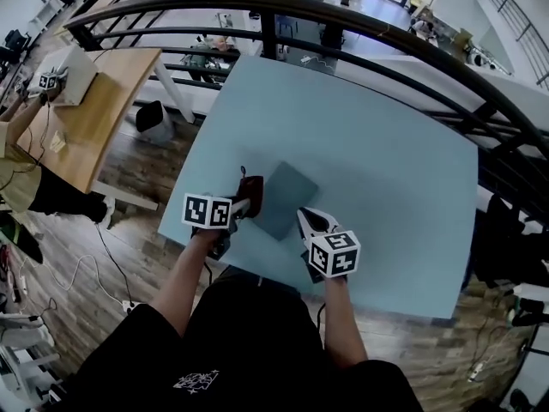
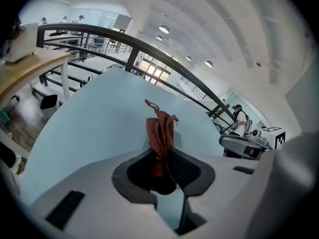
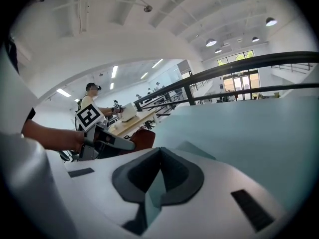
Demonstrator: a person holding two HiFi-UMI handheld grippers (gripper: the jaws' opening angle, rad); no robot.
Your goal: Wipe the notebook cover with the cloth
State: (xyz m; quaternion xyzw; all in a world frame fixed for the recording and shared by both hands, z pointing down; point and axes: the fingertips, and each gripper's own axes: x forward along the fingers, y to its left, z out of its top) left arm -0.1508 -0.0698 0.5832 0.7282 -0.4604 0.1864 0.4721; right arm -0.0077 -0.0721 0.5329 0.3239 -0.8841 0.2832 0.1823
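Observation:
A grey-blue notebook (image 1: 285, 199) lies flat on the light blue table (image 1: 377, 161), near its front edge. My left gripper (image 1: 244, 202) is at the notebook's left edge, shut on a bunched reddish-brown cloth (image 1: 251, 188). In the left gripper view the cloth (image 2: 160, 131) stands up out of the closed jaws. My right gripper (image 1: 303, 216) hovers at the notebook's front right corner. Its jaws meet at the tips with nothing between them (image 3: 160, 153). The right gripper view also shows the cloth (image 3: 141, 138) and a corner of the notebook (image 3: 195, 150).
A curved black railing (image 1: 360, 24) runs round the table's far and right sides. A wooden desk (image 1: 94, 110) stands to the left, with a person's hand at its edge. Cables lie on the wooden floor (image 1: 86, 264) at lower left. The table's front edge (image 1: 403, 303) is close to my body.

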